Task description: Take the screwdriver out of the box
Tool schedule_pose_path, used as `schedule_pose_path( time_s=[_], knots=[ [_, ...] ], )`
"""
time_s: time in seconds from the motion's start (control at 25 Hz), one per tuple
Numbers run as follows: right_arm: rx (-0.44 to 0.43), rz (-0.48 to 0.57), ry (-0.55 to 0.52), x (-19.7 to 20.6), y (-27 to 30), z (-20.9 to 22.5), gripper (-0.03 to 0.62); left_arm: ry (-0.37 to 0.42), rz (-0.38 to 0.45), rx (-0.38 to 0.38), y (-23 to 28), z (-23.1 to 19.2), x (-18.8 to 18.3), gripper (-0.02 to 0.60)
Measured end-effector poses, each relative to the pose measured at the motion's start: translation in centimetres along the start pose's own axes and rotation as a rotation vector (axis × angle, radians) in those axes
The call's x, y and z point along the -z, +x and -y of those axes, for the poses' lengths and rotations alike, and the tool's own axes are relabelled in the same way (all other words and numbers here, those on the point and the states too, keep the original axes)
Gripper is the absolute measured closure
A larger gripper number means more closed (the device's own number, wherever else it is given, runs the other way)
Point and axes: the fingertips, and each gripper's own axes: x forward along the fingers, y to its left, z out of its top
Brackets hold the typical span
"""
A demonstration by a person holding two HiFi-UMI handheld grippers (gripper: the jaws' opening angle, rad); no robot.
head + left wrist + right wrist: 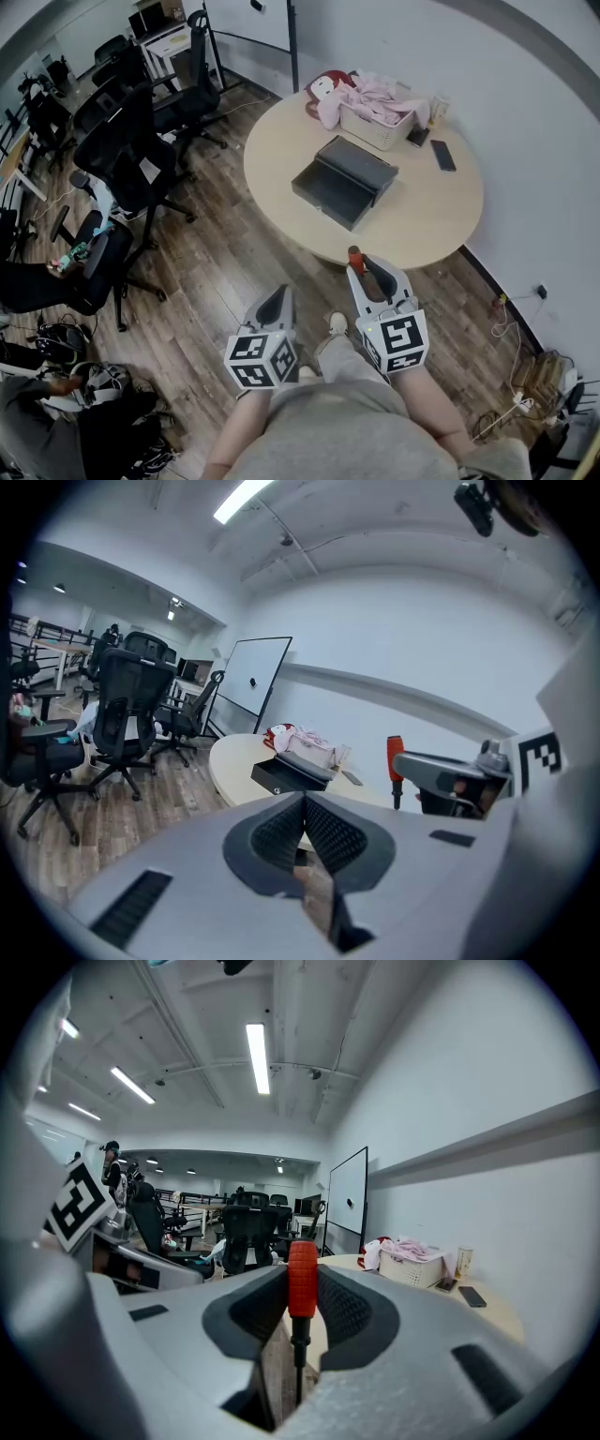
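A dark box (342,178) lies open on the round wooden table (422,220); it also shows in the left gripper view (289,774). My right gripper (372,272) is held off the table's near edge and is shut on the screwdriver (357,256). In the right gripper view the screwdriver's red handle (302,1279) stands upright between the pads, with the dark shaft pointing down. The left gripper view shows the same screwdriver (395,760) in the right gripper's jaws. My left gripper (278,298) hangs over the floor beside the right one. Its jaws (303,806) are shut with nothing between them.
A white basket (377,127) of pink clothes and a doll stands at the table's far side. Next to it are two phones (442,155) and a cup (439,107). Black office chairs (131,159) crowd the left. A white wall runs along the right, with cables (511,314) on the floor.
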Motion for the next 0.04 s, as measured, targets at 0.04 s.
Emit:
schedule_pose_path(
  time_s=[0.04],
  knots=[
    [0.0,0.0,0.0,0.0,-0.04,-0.01,0.516,0.0,-0.001,0.001,0.0,0.02,0.03,0.578]
  ],
)
